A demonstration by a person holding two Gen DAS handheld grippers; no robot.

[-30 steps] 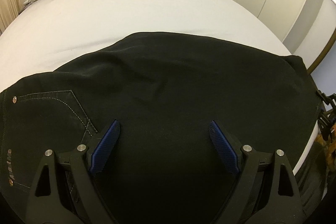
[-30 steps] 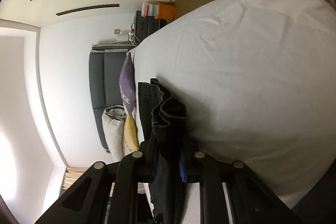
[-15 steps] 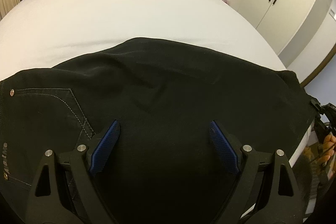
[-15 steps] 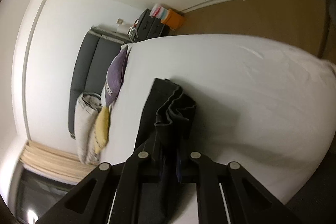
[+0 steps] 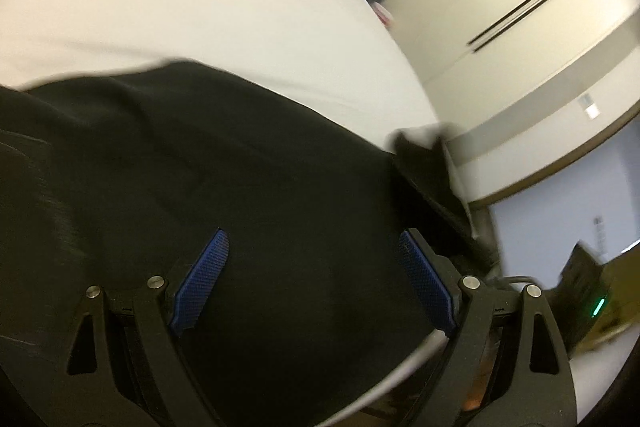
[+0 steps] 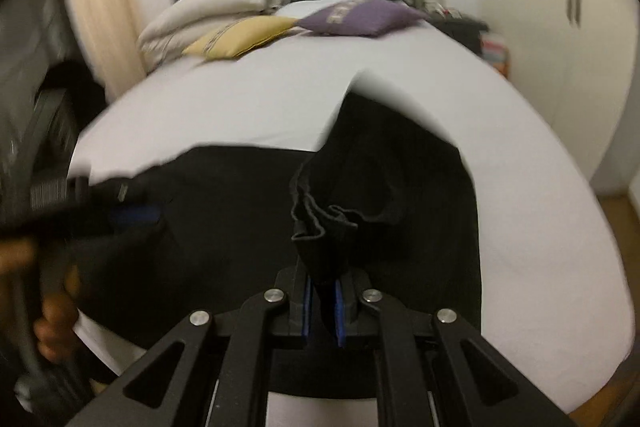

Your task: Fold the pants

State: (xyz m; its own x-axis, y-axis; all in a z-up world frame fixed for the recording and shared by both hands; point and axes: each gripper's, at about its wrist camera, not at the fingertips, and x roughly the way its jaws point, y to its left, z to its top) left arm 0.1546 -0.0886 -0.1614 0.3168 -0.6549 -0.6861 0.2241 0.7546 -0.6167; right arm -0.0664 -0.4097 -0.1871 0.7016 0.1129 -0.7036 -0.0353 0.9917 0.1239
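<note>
While the black pants (image 6: 248,211) lie spread across the near end of the white bed (image 6: 520,131), the right gripper (image 6: 322,301) has its blue pads clenched on a bunched wad of hem or cuff fabric, lifted off the mattress with the cloth draping back down toward the far right. The left gripper (image 5: 316,291) hangs over the flat middle of the pants, fingers spread wide with nothing between them; its pads (image 5: 200,287) sit above the cloth, and contact can't be confirmed through the motion blur. My read on handling: soft woven cloth, limp, moderate weight, probably denim-like given the thick layered edge in the right grip. It won't hold shape, so whatever is unsupported will sag and drag. Not fragile, not slippery; the ribbed pads should bite fine. Best grab points are seams, hem and waistband, where the layers are thick; a pinch on the flat single layer would likely just tent it. For a clean fold, the left gripper probably wants to pin or pinch near the fold line while the right carries the cuff end over. No containers in view. Yellow cushion (image 6: 244,37), purple cushion (image 6: 360,17) and cream pillows (image 6: 208,11) sit at the far headboard end, well apart from the pants.
</note>
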